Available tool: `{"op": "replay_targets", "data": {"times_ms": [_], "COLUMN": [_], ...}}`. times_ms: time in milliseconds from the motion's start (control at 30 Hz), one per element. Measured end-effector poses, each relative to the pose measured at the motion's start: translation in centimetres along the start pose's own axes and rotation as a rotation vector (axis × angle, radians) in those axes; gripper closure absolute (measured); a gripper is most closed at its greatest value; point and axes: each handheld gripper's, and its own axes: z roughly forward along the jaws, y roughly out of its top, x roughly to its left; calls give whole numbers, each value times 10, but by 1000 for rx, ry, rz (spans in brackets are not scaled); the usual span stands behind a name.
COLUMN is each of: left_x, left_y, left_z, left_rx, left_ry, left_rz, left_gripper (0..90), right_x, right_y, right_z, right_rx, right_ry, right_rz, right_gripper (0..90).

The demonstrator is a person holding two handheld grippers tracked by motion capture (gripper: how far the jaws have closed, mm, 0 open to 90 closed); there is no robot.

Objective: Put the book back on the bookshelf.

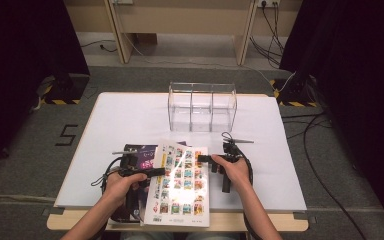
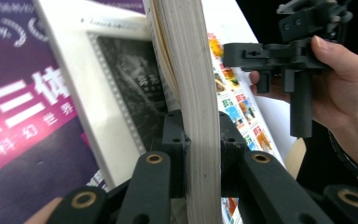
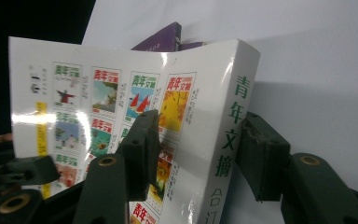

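White desk (image 1: 130, 120), near edge: my left hand-held gripper (image 1: 150, 172) clamps the book (image 1: 182, 185); my right hand-held gripper's (image 1: 205, 158) jaws straddle its spine, not touching.

Thick book (image 1: 180, 185) on purple book (image 1: 142, 157); clear organizer (image 1: 202, 106) behind.

Thick white book (image 1: 180, 185) with a cover grid of colour pictures, tilted up on edge. It partly overlies a purple book (image 1: 141, 159) near the table's front.

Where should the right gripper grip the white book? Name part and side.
Take the white book by its spine, from the table's right: the spine sits raised, the right gripper straddles it with open jaws, and the left gripper clamps the page edge opposite.
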Motion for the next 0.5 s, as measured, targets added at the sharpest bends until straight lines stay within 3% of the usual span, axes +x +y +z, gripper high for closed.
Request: {"op": "replay_targets", "data": {"times_ms": [33, 100, 233, 500], "left_x": [2, 3, 3, 5], "left_y": [0, 1, 1, 2], "left_z": [0, 1, 1, 2], "left_rx": [6, 11, 16, 22], "left_ry": [-4, -2, 3, 0], "left_rz": [-17, -15, -20, -30], "left_gripper": [777, 775, 775, 774], "right_x": [0, 2, 0, -4], "right_y": [0, 2, 3, 4], "right_z": [0, -2, -1, 5], "right_rx": [0, 10, 36, 65], "right_ry": [0, 1, 14, 29], "right_rz": [0, -3, 33, 47], "right_gripper": [530, 544, 553, 503]}}
